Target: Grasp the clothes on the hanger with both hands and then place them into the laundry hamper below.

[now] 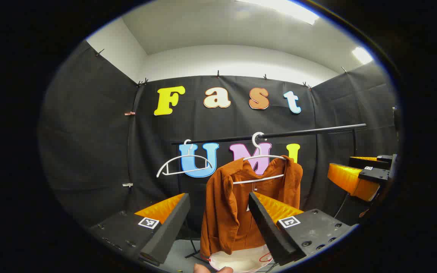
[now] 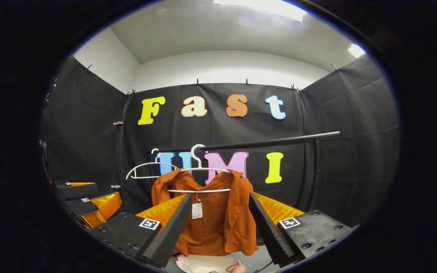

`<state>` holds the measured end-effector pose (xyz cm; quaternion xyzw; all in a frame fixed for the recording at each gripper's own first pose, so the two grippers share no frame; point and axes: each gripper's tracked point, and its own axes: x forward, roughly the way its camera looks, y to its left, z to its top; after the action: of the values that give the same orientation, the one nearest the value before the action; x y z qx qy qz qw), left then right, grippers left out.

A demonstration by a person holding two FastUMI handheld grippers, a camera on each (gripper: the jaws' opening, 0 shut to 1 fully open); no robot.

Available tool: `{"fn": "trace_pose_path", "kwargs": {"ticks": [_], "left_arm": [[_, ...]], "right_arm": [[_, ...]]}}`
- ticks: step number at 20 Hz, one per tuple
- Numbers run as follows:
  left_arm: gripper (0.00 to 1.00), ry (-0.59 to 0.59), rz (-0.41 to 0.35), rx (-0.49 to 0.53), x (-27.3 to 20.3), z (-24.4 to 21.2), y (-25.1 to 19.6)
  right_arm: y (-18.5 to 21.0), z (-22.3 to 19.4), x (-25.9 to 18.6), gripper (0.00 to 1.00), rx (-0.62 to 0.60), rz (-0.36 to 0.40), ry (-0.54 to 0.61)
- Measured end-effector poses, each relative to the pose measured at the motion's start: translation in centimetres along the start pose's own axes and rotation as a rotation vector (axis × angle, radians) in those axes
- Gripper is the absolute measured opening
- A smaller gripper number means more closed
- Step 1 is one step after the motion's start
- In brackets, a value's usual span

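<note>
Rust-orange corduroy shirt (image 1: 241, 201) hanging on a white wire hanger (image 1: 264, 167) off the black rail (image 1: 279, 134), white hamper (image 1: 241, 261) right below. Both hand-held grippers (image 1: 218, 220) (image 2: 218, 223) spread wide, framing it for the grab.

We see the orange shirt (image 2: 218, 216) as matt, finely ribbed cloth with a paper tag (image 2: 197, 210). Its white hanger (image 2: 199, 182) looks like smooth plastic, as does the bare hanger (image 1: 184, 163) to the left. The rail (image 2: 271, 142) is dark, slightly glossy metal. Our fingers (image 1: 266, 225) carry matt black ridged foam on glossy orange plastic.
</note>
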<state>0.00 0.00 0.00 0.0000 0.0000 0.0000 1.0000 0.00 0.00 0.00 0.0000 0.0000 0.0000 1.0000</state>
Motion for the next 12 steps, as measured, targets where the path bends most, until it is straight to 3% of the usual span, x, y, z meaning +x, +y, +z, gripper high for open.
{"fn": "trace_pose_path", "kwargs": {"ticks": [12], "left_arm": [[0.98, 0.009, 0.006, 0.004, 1.5, -0.3, -0.5]], "right_arm": [[-1.2, -0.5, 0.9, 0.97, 0.002, -0.011, 0.001]]}}
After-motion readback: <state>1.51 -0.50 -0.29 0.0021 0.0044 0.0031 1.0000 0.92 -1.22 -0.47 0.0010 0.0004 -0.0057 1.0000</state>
